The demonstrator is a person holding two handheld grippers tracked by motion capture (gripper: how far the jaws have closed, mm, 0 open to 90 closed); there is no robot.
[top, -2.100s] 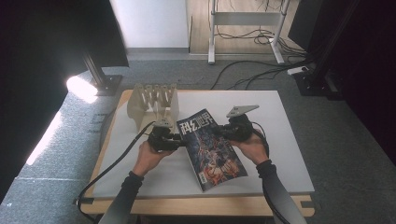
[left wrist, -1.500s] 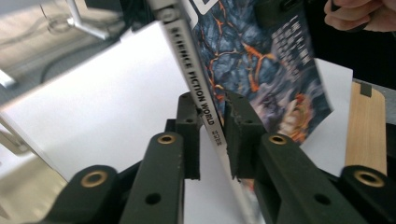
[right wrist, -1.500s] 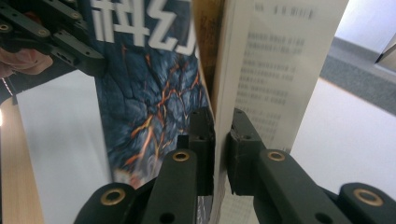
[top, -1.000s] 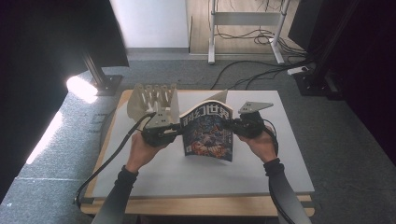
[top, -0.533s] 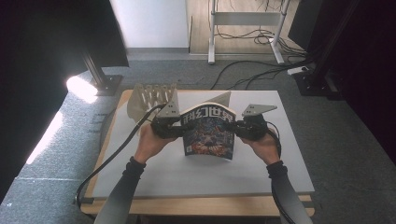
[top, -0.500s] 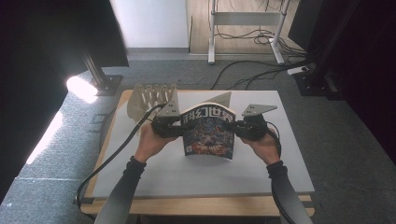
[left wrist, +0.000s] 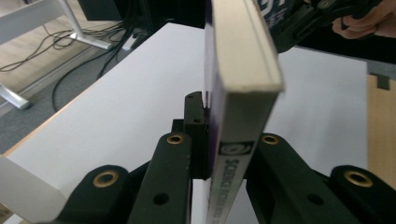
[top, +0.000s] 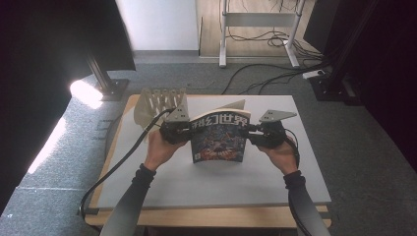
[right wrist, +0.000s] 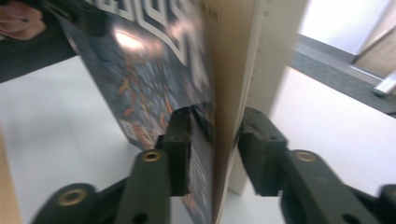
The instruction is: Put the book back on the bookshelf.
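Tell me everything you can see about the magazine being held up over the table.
The magazine is a thick, glossy paperback with a dark illustrated cover, large pale characters across the top and a printed spine. It stands upright, closed, above the white table. The left gripper clamps its spine edge; the right gripper straddles the page edge, its jaws having just been opening.

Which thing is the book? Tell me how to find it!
Look at the white table. Beside the pale slotted rack at its back, the book stands upright between two black grippers. Unlike the plain rack, its dark cover has a colourful picture and big white letters.
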